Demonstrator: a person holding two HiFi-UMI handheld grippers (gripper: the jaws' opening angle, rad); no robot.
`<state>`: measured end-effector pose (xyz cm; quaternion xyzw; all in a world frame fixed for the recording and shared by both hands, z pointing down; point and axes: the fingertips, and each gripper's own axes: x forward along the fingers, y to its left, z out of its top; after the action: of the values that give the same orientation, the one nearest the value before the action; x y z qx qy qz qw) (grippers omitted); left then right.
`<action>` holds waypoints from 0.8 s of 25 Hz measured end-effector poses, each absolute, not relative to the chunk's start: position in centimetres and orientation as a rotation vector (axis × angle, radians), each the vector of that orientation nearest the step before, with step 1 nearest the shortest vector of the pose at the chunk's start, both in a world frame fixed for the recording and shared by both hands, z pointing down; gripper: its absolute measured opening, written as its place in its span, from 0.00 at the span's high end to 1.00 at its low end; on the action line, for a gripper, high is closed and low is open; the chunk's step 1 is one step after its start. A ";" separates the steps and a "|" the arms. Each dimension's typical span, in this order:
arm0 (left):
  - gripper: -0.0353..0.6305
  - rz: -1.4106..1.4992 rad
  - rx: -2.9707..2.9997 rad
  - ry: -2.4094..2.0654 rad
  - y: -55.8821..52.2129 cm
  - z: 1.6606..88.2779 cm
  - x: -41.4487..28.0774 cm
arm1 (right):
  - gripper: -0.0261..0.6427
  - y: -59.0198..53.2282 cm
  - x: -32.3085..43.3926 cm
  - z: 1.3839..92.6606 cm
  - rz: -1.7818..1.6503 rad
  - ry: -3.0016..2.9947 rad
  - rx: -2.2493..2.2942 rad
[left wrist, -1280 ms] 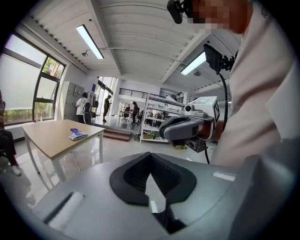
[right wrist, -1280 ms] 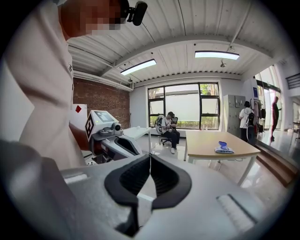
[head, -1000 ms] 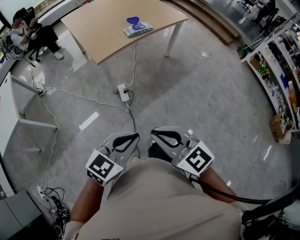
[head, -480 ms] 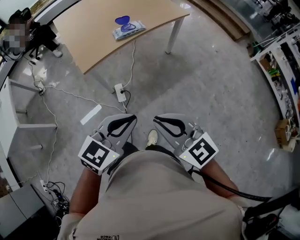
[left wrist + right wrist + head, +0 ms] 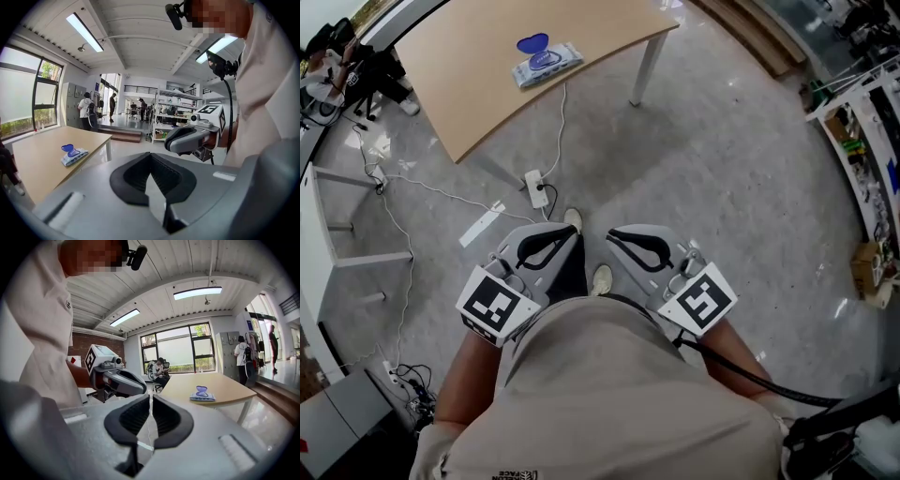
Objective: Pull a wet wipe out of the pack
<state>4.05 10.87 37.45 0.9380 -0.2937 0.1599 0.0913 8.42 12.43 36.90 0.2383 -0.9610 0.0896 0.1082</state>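
The wet wipe pack (image 5: 546,62), white and blue with its blue lid flipped up, lies on a light wooden table (image 5: 609,28) far ahead of me. It also shows small in the left gripper view (image 5: 73,154) and the right gripper view (image 5: 202,395). My left gripper (image 5: 569,235) and right gripper (image 5: 610,235) are held close to the body, side by side over the floor, well short of the table. Both are shut with nothing between the pads. Each gripper view shows its own jaws, the left gripper (image 5: 150,157) and the right gripper (image 5: 151,398), closed on air.
A power strip (image 5: 534,186) with trailing cables lies on the grey floor between me and the table. The table's white leg (image 5: 645,70) stands ahead to the right. Shelving (image 5: 862,122) lines the right side. A seated person (image 5: 337,56) is at the far left.
The person has stepped forward: a shoe now shows ahead of the left gripper, and the table and pack have shifted left in view. Both grippers stay shut.
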 end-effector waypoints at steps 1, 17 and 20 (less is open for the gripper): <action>0.94 0.470 2.784 -0.867 9.9 37.8 3.9 | 0.94 11.5 8.1 37.2 0.262 -2.819 0.700; 0.94 0.372 2.832 -0.786 -11.7 37.7 -2.6 | 0.94 -10.9 0.2 36.2 0.186 -2.742 0.677; 0.94 0.378 2.826 -0.807 -14.9 37.9 -5.2 | 0.94 -14.4 -2.2 36.1 0.186 -2.740 0.658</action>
<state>-5.16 -14.87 37.91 0.9499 -0.2712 0.1271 0.0893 -2.23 -14.45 36.12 0.2302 -0.9580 0.0652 0.1582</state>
